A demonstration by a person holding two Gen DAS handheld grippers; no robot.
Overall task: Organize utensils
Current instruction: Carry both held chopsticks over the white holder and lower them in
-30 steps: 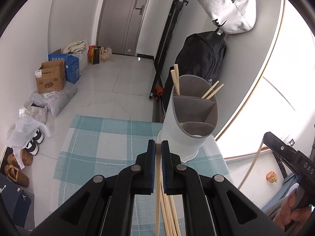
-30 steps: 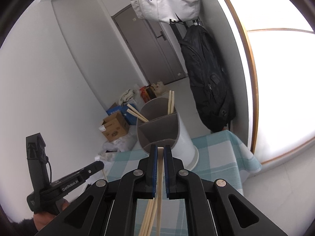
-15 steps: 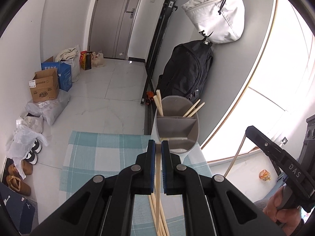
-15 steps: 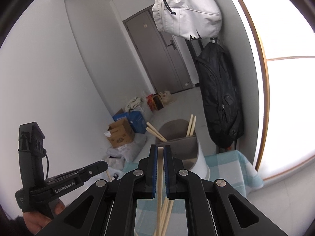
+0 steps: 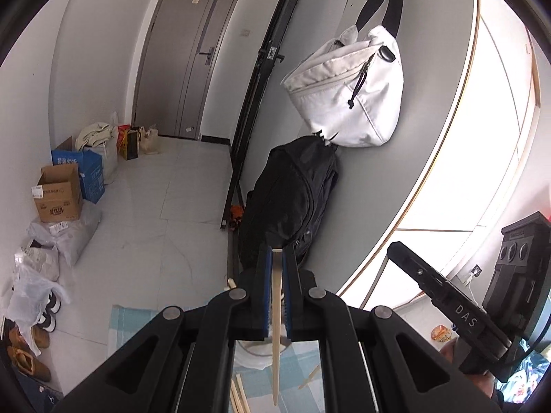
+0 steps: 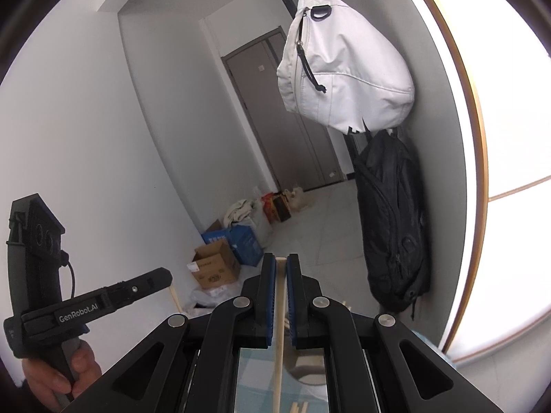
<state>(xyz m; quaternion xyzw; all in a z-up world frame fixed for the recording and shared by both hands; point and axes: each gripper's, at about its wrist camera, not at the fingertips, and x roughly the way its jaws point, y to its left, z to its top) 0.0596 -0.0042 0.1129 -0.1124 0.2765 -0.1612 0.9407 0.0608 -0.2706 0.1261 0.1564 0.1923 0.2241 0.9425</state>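
Observation:
My left gripper (image 5: pixel 277 256) is shut on a pale wooden chopstick (image 5: pixel 275 337) that hangs down between its blue pads. My right gripper (image 6: pixel 281 263) is shut on a second chopstick (image 6: pixel 278 351) in the same way. Both are held high above the table. The utensil holder (image 5: pixel 253 352) lies mostly hidden under the left fingers; in the right wrist view only a grey part of the holder (image 6: pixel 310 366) shows. Loose chopsticks (image 5: pixel 241 395) lie on the checked cloth (image 5: pixel 127 320). The right wrist view shows the left gripper (image 6: pixel 165 277) at the left, held by a hand (image 6: pixel 69 371).
A white bag (image 5: pixel 347 86) and a black backpack (image 5: pixel 292 199) hang on the wall behind the table. Cardboard boxes (image 5: pixel 58 196), bags and shoes (image 5: pixel 31 337) line the floor at the left. A bright window (image 5: pixel 482 172) fills the right.
Both grippers have risen with their chopsticks. The holder, in front of the fingers before, has dropped below them and is nearly out of sight.

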